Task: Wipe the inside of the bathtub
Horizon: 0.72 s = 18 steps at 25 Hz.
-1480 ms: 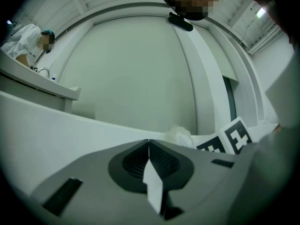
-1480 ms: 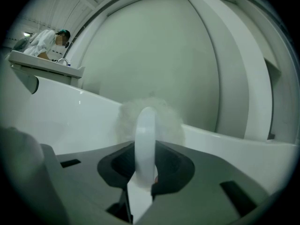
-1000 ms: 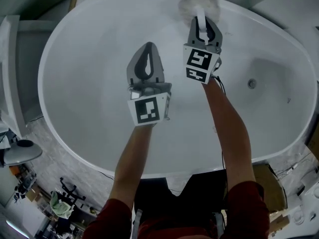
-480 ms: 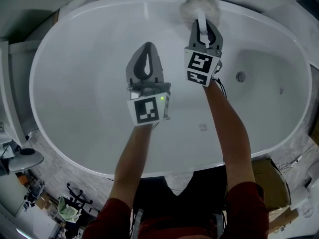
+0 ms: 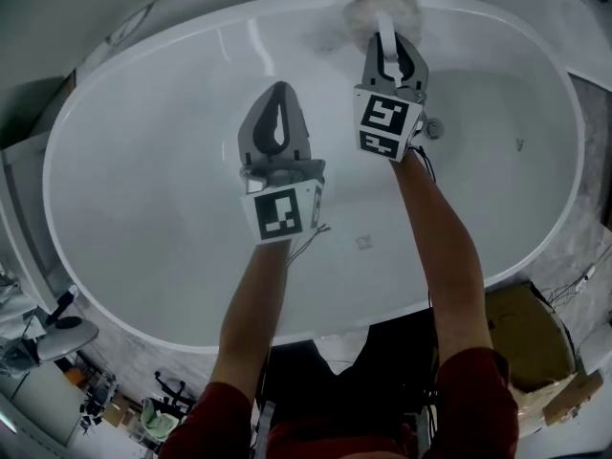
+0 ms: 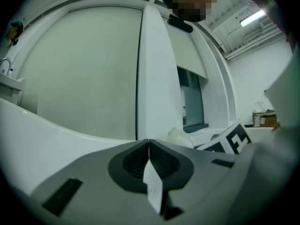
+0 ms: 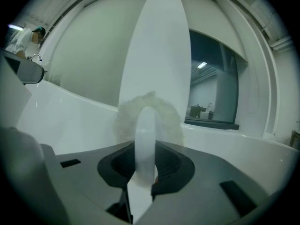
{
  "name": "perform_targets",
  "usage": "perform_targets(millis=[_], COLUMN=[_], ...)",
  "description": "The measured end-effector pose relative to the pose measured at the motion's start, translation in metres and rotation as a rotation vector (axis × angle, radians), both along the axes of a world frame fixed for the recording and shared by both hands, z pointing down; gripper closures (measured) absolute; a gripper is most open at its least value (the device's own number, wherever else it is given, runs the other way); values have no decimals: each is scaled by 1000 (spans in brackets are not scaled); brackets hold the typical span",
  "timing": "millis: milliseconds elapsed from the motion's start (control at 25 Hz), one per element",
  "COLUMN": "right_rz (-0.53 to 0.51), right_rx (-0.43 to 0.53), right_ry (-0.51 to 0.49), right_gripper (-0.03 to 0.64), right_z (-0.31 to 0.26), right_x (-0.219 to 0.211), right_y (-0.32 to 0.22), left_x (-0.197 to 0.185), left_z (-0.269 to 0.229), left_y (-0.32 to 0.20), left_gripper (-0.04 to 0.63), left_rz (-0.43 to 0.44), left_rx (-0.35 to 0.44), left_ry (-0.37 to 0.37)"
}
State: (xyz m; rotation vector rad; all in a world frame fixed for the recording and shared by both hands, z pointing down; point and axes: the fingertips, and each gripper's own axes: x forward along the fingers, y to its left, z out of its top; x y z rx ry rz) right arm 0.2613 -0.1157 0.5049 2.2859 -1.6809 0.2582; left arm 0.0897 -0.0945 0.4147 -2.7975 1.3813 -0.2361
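A white oval bathtub [image 5: 153,189] fills the head view. My right gripper [image 5: 390,44] is shut on the white handle [image 7: 145,139] of a fluffy round scrubber [image 5: 380,8], whose head presses against the tub's far inner wall near the rim. The scrubber head [image 7: 150,112] shows just beyond the jaws in the right gripper view. My left gripper [image 5: 278,98] hovers over the middle of the tub, jaws closed together with nothing but a small white tag between them [image 6: 149,151].
The drain fitting [image 5: 435,128] sits on the tub floor right of my right gripper. A cardboard box [image 5: 531,338] stands outside the tub at the lower right. Clutter and a lamp [image 5: 57,338] lie at the lower left on the floor.
The view has swung so the tub sits more to the right and tilted; the drain now lies close beside my right gripper. The scrubber stays at the far wall near the rim.
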Motion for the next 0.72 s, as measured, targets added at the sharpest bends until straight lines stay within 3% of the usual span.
perform_targets(millis=[720], right_rz=[182], right_rx=[-32], right_ry=[4], right_gripper=[528], right_z=[31], right_x=[201], right_y=[71], left_x=[163], left_z=[21], left_y=[34], left_gripper=[580], left_rz=[133], left_rx=[7], left_ry=[-4])
